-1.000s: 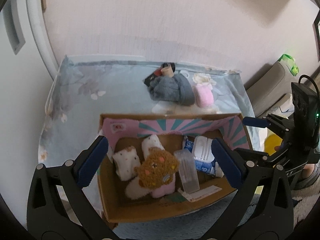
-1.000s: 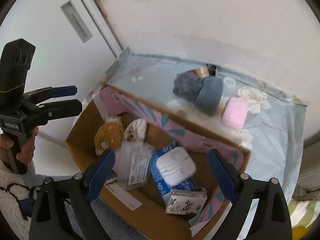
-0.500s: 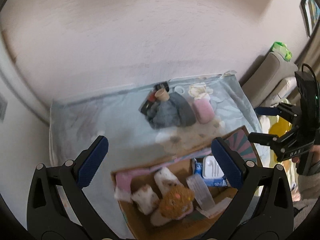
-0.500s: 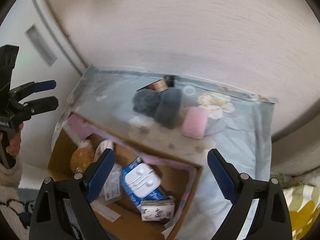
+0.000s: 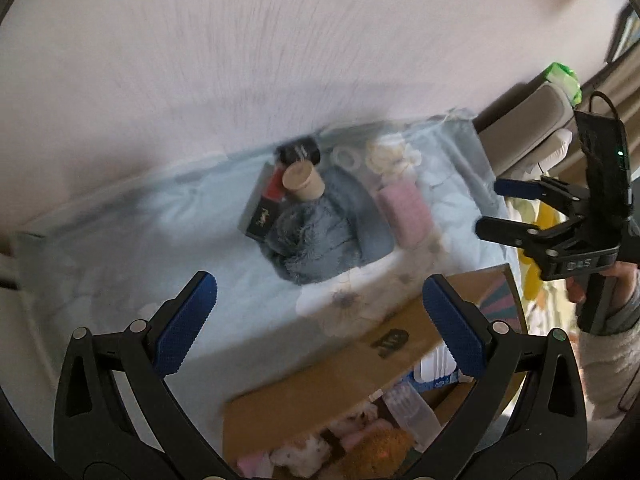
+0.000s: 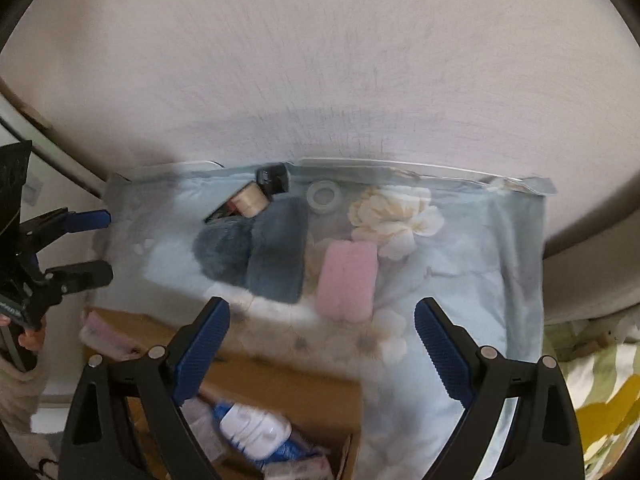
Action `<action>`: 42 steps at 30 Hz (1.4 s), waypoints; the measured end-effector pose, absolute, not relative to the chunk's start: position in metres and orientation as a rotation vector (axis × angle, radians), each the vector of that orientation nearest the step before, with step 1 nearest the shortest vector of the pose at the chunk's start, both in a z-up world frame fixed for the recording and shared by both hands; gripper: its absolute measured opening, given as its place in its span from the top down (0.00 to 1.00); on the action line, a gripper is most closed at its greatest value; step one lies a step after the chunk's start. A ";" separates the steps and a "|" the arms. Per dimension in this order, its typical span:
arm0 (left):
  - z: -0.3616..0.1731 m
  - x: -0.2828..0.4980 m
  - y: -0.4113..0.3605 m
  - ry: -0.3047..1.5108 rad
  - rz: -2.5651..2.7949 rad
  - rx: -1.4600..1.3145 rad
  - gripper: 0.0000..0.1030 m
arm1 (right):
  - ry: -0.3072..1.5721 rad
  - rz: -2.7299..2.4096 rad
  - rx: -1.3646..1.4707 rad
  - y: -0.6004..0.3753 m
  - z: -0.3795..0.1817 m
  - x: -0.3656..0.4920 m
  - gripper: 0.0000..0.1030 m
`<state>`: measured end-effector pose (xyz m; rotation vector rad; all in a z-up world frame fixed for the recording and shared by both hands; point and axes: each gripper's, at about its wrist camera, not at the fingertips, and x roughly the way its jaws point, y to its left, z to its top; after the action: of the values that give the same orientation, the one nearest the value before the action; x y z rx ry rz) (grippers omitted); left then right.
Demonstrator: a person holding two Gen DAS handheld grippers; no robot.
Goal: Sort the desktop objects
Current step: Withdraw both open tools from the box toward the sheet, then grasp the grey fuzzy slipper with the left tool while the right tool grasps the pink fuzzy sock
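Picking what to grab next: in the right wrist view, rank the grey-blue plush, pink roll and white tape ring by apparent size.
1. grey-blue plush
2. pink roll
3. white tape ring
The ring lies farther back, so it may look smaller than it is.

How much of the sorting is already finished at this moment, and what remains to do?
Done: the cardboard box already holds several things, among them a white earphone case and a brown plush toy. In hand: nothing; the left gripper and right gripper are both open and empty. Left on the blue cloth: the grey fluffy item, pink roll, tape ring, wooden-capped jar and black items beside it.
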<state>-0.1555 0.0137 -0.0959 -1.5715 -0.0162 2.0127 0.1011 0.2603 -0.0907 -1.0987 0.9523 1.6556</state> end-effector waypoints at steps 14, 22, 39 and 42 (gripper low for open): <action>-0.183 -0.197 0.069 0.035 1.839 -1.828 0.15 | 1.064 1.413 -1.263 0.297 -0.172 0.100 0.15; -0.194 -0.195 0.077 0.140 1.843 -1.881 0.65 | 1.155 1.420 -1.242 0.298 -0.184 0.104 0.59; -0.135 -0.171 0.070 0.054 1.876 -1.810 0.79 | 1.058 1.474 -1.199 0.253 -0.133 0.125 0.67; -0.116 -0.166 0.066 0.043 1.909 -1.784 0.79 | 1.033 1.505 -1.173 0.241 -0.113 0.132 0.67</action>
<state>-0.1659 0.0664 -0.1162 -1.7838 0.0434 1.9087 0.1315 0.2413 -0.1130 -1.1726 1.0331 1.5049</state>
